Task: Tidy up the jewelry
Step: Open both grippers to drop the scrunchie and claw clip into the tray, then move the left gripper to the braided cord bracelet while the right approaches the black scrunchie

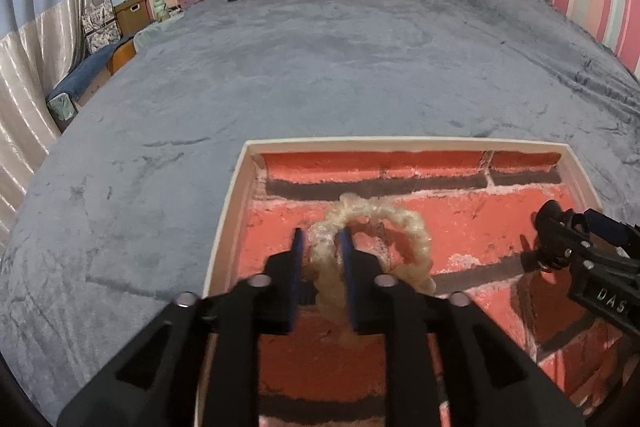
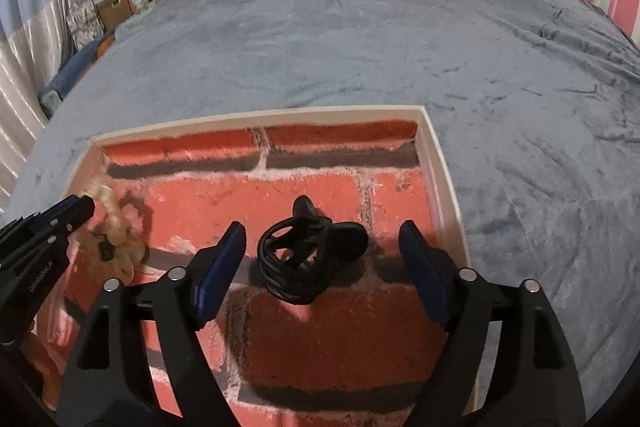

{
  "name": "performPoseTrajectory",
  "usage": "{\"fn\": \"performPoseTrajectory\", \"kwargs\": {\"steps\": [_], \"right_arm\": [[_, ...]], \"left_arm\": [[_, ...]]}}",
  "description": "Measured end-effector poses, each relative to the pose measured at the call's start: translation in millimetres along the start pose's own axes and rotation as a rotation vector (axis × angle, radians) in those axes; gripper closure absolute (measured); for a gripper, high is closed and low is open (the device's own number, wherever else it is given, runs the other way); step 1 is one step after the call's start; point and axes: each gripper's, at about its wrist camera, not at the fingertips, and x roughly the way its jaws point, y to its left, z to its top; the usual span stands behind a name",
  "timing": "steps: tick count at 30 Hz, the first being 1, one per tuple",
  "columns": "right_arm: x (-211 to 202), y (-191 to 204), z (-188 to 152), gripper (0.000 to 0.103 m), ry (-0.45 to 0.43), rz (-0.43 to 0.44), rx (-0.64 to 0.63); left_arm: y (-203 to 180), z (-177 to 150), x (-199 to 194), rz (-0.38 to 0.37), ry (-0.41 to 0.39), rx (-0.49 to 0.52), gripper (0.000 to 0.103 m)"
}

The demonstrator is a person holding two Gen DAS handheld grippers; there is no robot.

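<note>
- The box [image 1: 236,187] with a brick-pattern floor sits on the grey bed [image 1: 320,67].
- The left gripper [image 1: 322,247] is narrow, its pads around the pale twisted bracelet [image 1: 404,223], not squeezing.
- The right gripper [image 2: 322,243] is wide; the black coiled piece [image 2: 300,251] lies loose between.

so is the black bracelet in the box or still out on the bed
In the box. The black bracelet lies on the brick-patterned floor of the box, inside its cream rim, between the open right claw's fingers, which do not touch it.
</note>
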Motion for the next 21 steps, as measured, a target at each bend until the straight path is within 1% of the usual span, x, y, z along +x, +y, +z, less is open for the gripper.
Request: {"fn": "performPoseTrajectory", "kwargs": {"steps": [1, 2, 3, 6, 8, 10, 11, 15, 21], "right_arm": [[-3.9, -1.2, 0.2, 0.022, -0.010, -0.003, 0.000], [-9.0, -2.8, 0.2, 0.022, -0.022, -0.004, 0.001], [-13.8, -3.9, 0.0, 0.021, -0.030, -0.003, 0.003], [-30.4, -7.9, -2.6, 0.021, -0.039, 0.008, 0.023], [-44.9, -8.8, -6.4, 0.021, -0.054, 0.015, 0.028], [-58.9, -8.2, -10.5, 0.019, -0.061, 0.016, 0.025], [-65.2, -7.6, -12.5, 0.019, -0.061, 0.019, 0.023], [-98.1, -8.4, -25.5, 0.019, -0.082, 0.032, 0.022], [-159.6, -9.4, -50.5, 0.019, -0.119, 0.060, 0.022]], "left_arm": [[0.9, -0.7, -6.9, 0.006, -0.017, -0.001, 0.047], [1.3, -1.2, -13.7, 0.012, -0.037, -0.001, 0.042], [3.1, -1.6, -22.8, 0.011, -0.062, -0.001, 0.041], [7.5, -4.7, -42.6, -0.012, -0.069, -0.014, 0.041], [9.8, -9.2, -57.3, -0.010, -0.081, -0.015, 0.040], [12.9, -14.7, -74.2, -0.009, -0.091, -0.022, 0.034], [14.9, -17.9, -82.8, -0.007, -0.096, -0.030, 0.034], [21.8, -32.0, -126.1, 0.002, -0.119, -0.038, 0.034], [28.5, -56.1, -199.7, 0.010, -0.168, -0.043, 0.034]]}}
